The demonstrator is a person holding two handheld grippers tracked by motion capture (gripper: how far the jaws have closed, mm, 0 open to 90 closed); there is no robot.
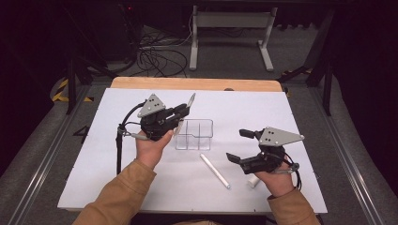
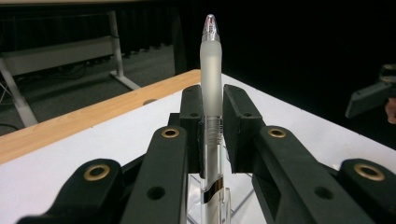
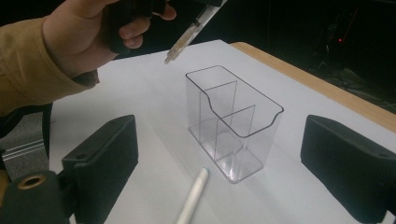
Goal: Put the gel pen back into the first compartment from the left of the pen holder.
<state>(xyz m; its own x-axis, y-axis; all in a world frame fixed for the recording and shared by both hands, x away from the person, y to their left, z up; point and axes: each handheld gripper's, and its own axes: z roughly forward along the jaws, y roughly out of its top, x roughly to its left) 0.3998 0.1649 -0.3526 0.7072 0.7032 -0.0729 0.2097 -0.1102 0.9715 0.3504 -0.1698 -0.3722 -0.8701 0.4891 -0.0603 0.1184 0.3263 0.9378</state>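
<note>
Left gripper point(image 1: 184, 111) clamps clear pen point(image 2: 211, 88) beside clear organizer point(image 1: 194, 135).

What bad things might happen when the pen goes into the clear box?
1. The pen sits tilted in the left gripper, its lower tip above and beside the clear organizer; it may hit the rim and miss a compartment.
2. The organizer looks light, so a knock might tip or slide it.
3. The white pen lies close by; a sliding organizer could roll it.

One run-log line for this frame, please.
left gripper: shut on pen, above clear organizer | right gripper: open, empty | white pen: on table
</note>
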